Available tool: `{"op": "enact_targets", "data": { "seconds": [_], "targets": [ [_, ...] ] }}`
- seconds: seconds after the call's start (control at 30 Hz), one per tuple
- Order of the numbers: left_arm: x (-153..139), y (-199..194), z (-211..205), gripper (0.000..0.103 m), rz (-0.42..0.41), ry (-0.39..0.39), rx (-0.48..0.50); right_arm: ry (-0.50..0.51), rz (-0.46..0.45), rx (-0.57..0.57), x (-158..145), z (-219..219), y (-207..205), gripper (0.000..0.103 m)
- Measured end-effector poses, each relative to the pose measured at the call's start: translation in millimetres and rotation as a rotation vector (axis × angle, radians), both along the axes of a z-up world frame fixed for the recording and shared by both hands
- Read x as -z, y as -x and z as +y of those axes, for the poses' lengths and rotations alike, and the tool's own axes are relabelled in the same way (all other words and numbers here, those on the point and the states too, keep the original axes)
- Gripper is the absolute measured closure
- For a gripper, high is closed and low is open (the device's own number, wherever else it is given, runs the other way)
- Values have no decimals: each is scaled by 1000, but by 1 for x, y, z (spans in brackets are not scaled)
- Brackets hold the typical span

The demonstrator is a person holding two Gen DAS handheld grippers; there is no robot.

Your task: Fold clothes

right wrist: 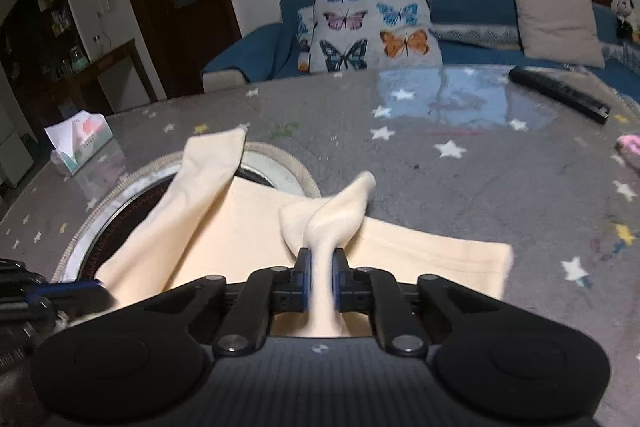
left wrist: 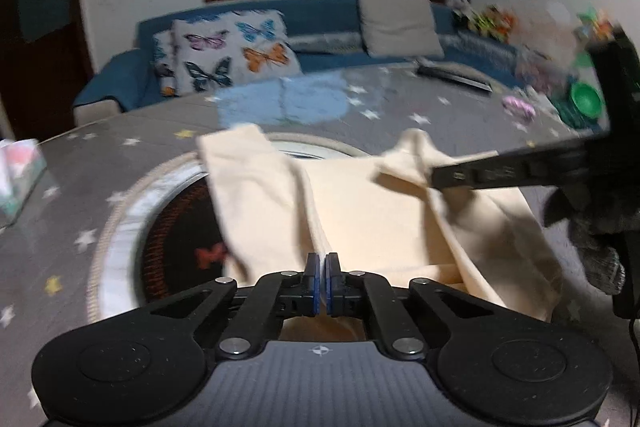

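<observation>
A cream garment [left wrist: 360, 219] lies on the grey star-patterned table [left wrist: 120, 155], partly over a round inset. At the bottom of the left wrist view my left gripper [left wrist: 322, 263] is shut, and a crease of the garment's near edge runs into its blue pads. In the same view my right gripper [left wrist: 436, 179] reaches in from the right and pinches a raised peak of the cloth. The right wrist view shows the right gripper [right wrist: 320, 259] shut on a bunched fold of the cream garment [right wrist: 248, 227], which rises beyond the pads. The left gripper [right wrist: 92, 285] sits at the cloth's lower left corner.
The round inset [right wrist: 120, 211] has a pale rope rim and a dark middle. A tissue box [right wrist: 80, 143] stands at the table's left edge, a black remote [right wrist: 560, 93] far right, a pink item [right wrist: 630, 147] beside it. A blue sofa with a butterfly cushion [right wrist: 368, 35] lies behind the table.
</observation>
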State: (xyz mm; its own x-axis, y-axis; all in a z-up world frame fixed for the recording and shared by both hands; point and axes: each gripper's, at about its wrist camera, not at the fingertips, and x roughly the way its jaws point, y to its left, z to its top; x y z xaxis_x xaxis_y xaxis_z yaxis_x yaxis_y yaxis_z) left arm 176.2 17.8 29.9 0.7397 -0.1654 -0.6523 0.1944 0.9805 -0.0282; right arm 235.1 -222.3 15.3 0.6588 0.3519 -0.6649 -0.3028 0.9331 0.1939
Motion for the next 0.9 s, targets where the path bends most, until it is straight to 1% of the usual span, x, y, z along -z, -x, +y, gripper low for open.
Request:
{"op": "enact_targets", "data": {
  "seconds": [0.17, 0.3, 0.4, 0.53, 0.63, 0.7, 0.73, 0.77, 0.8, 0.83, 0.87, 0.9],
  "targets": [
    [-17, 40, 37, 101, -34, 32, -92, -26, -48, 48, -21, -28, 32, 94],
    [-19, 74, 63, 101, -11, 76, -160, -59, -73, 125, -33, -65, 68, 94],
    [-16, 103, 77, 101, 13, 97, -187, -75, -92, 192, -37, -95, 101, 94],
    [-14, 143, 81, 101, 52, 106, -176, -95, -108, 283, -39, -130, 143, 94],
    [-7, 165, 76, 101, 98, 92, -138, -93, -85, 328, -35, -152, 167, 94],
    [-2, 172, 72, 101, 120, 68, -109, -77, -46, 356, -27, -161, 172, 92],
    [0, 176, 71, 99, 130, 56, -95, -68, -25, 370, -23, -165, 174, 88],
    [-1, 176, 71, 98, 129, 45, -94, -60, -4, 383, -18, -169, 176, 85],
    [-5, 175, 72, 98, 116, 40, -94, -51, 17, 397, -14, -174, 178, 85],
    [-9, 174, 72, 96, 102, 35, -94, -41, 15, 409, -15, -176, 179, 85],
    [-14, 171, 73, 88, 83, 28, -98, -30, 5, 421, -17, -178, 180, 84],
    [-18, 169, 73, 73, 63, 17, -106, -11, -15, 433, -22, -179, 180, 84]
  ]
}}
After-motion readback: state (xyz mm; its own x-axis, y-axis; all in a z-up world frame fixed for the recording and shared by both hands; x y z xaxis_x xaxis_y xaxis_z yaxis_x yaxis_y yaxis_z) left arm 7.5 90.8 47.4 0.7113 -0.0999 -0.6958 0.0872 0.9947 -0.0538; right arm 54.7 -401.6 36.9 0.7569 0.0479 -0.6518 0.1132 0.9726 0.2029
